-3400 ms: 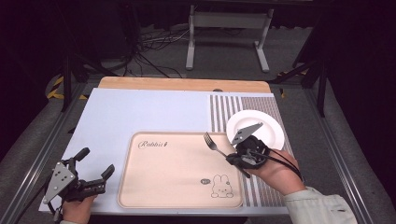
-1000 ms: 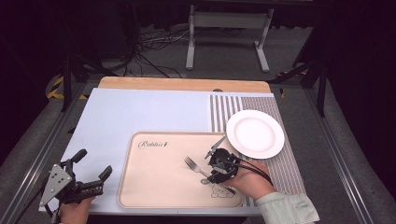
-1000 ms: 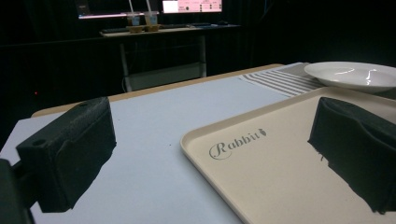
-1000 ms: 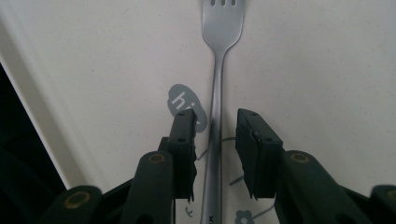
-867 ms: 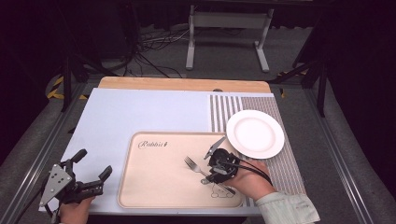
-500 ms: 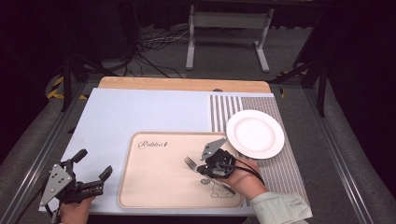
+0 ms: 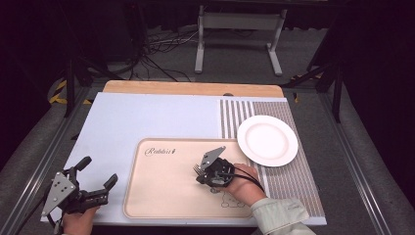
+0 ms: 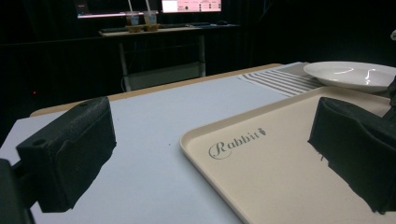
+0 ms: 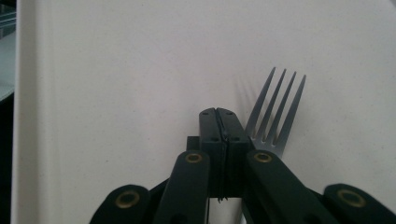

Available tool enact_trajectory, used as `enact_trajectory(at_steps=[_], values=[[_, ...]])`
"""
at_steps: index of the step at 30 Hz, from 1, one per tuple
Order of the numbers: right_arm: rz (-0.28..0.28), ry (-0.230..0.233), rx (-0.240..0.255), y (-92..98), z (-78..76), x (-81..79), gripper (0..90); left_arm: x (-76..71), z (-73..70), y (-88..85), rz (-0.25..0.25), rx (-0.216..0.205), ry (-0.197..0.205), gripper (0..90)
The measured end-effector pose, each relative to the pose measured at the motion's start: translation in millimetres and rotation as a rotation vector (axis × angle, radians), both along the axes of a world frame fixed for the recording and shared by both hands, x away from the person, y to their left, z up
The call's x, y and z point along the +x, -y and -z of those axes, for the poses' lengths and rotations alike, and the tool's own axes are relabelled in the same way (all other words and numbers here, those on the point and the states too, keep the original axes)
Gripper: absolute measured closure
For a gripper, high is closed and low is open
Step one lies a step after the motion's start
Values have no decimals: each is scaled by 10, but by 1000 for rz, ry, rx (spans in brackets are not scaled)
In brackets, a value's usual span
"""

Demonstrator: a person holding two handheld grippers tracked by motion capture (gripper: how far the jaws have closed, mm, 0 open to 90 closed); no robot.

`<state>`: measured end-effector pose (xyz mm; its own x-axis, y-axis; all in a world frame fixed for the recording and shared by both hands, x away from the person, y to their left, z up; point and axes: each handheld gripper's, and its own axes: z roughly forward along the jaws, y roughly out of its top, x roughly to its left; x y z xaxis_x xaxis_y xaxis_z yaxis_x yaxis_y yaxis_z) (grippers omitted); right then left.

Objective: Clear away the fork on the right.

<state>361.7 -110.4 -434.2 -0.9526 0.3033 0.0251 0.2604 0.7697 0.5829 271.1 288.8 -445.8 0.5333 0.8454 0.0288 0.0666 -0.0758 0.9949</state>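
Note:
A metal fork (image 9: 275,107) lies flat on the beige tray (image 7: 166,200), tines pointing away from the person. My right gripper (image 9: 224,122) is shut with its pads pressed together and nothing between them; the fork lies just beside them, to their right in the right gripper view. In the high view that gripper (image 7: 204,172) hangs low over the tray's middle, with the fork tines (image 7: 196,169) peeking out at its left. My left gripper (image 7: 98,172) stays open off the tray's left edge, its pads (image 8: 70,149) wide apart and holding nothing.
A white plate (image 7: 267,140) rests on the striped mat (image 7: 293,191) right of the tray, also seen as a plate (image 8: 350,74) in the left gripper view. The pale blue table top (image 7: 147,117) stretches behind the tray. A wooden strip (image 7: 191,88) runs along the far edge.
The right gripper has shifted left over the tray and its jaws have closed. The fork, carried near the plate earlier, now lies on the tray. The left gripper has kept still.

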Motion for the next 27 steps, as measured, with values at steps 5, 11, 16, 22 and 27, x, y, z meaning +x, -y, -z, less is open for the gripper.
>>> enact_trajectory(at_steps=[5,11,16,22,27], values=[[3,3,-10,-5,38,26,900,0,0,-1,-1,-1,-1,12],[0,15,-18,-21,56,32,900,-1,0,1,-1,2,0,12],[6,22,-16,-13,58,49,900,0,0,0,0,1,-2,12],[19,33,-20,22,56,87,900,0,0,1,-1,1,-1,12],[35,38,-31,82,47,146,900,1,2,2,0,1,-2,12]])
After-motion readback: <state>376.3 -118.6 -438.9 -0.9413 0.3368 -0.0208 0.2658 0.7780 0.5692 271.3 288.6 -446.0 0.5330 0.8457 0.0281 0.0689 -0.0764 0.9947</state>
